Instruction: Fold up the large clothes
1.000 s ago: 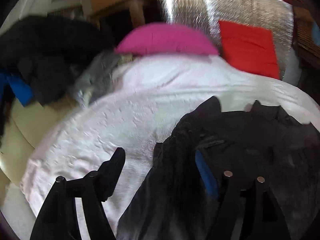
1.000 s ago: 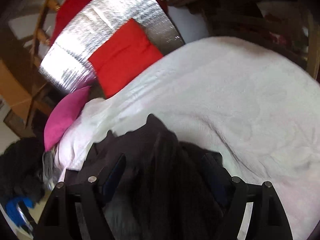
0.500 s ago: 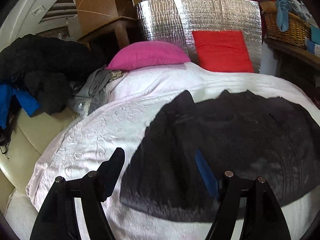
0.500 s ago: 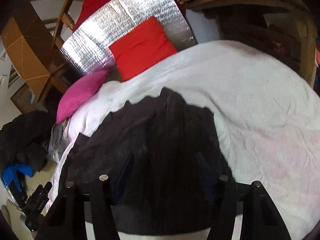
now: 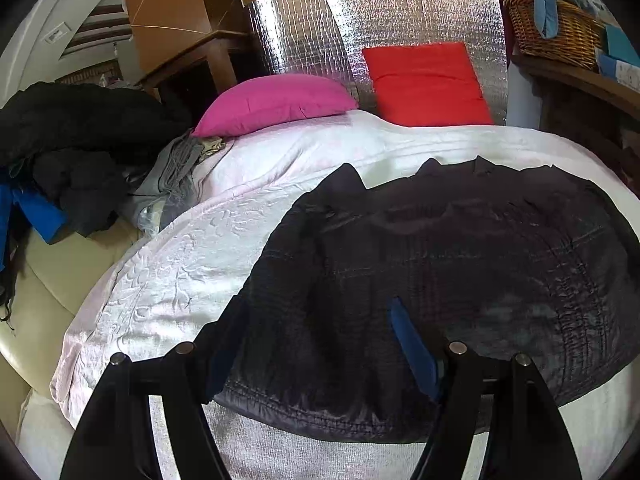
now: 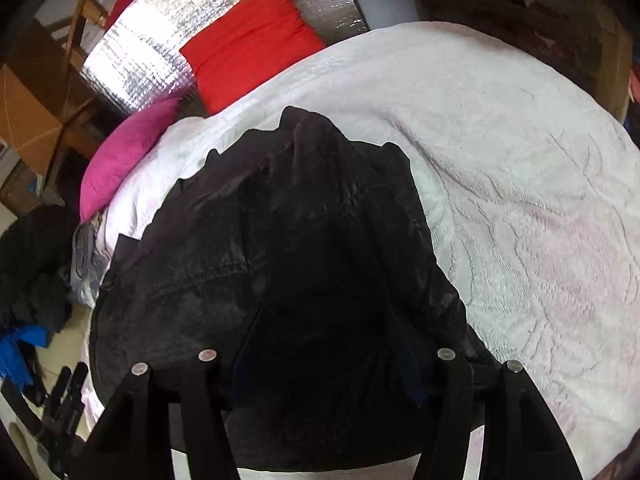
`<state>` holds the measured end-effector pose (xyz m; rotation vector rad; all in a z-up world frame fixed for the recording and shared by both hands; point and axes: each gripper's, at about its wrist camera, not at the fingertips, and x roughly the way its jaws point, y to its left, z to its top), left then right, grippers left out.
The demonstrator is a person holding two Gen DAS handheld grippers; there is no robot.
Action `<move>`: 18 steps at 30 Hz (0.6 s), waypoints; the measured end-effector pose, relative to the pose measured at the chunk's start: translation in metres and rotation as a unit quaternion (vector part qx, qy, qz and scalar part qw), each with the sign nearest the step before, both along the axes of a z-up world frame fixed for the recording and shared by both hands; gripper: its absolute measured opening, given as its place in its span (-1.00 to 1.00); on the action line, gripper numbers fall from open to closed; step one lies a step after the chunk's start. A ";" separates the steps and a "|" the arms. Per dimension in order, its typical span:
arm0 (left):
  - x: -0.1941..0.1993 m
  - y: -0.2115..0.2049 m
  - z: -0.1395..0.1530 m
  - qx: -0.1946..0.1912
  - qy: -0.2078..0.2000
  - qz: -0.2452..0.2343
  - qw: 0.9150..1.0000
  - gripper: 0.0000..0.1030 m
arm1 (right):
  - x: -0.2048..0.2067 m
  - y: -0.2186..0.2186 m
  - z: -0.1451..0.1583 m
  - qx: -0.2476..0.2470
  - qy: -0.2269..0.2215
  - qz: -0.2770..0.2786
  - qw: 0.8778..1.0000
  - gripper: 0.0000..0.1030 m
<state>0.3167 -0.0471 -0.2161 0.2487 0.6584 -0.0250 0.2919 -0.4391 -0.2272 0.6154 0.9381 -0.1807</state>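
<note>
Spread flat across the near half of a white textured bedspread (image 5: pixel 168 280): 1 black quilted jacket (image 5: pixel 460 264), collar end toward the far side, stitched hem nearest the cameras. Hovering over that hem, the left gripper (image 5: pixel 316 344), 2 fingers set wide apart, nothing pinched between them, blue pad (image 5: pixel 412 344) showing on the right finger. Likewise spread wide and holding nothing, the right gripper (image 6: pixel 328 356), poised above the jacket's (image 6: pixel 304 248) near edge, dark fabric filling the gap below (contact with the cloth impossible to tell). At the far end of the bed, a pink pillow (image 5: pixel 276 102) on the left and a red cushion (image 5: pixel 428 84) to its right, both leaning by a silver foil panel (image 5: pixel 376 16). Far right, a wicker basket (image 5: pixel 556 36) on a wooden shelf. Off the left edge of the bedspread, a heap of dark clothes (image 5: pixel 72 132) with some blue fabric (image 5: pixel 40 216), and grey cloth (image 5: pixel 176 168) bunched just beside the pink pillow.
</note>
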 end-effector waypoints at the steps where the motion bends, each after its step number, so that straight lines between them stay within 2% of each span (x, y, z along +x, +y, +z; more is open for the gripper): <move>1: 0.000 -0.001 0.000 0.001 0.000 -0.001 1.000 0.44 | 0.000 0.000 0.000 -0.002 0.000 0.003 1.000 0.25; 6: -0.001 -0.006 -0.003 0.010 0.002 -0.003 1.000 0.44 | -0.005 -0.004 0.002 0.010 -0.010 0.005 1.000 0.25; 10: -0.003 -0.006 -0.006 0.012 0.008 -0.001 1.000 0.44 | -0.018 -0.005 0.014 0.029 -0.046 0.004 0.999 0.25; 14: -0.002 -0.002 -0.013 0.012 0.028 0.007 1.000 0.44 | -0.026 0.010 0.031 0.028 -0.091 0.048 0.994 0.25; 18: 0.004 0.004 -0.031 0.014 0.073 0.025 0.997 0.50 | -0.023 0.030 0.027 0.027 -0.081 0.097 0.992 0.25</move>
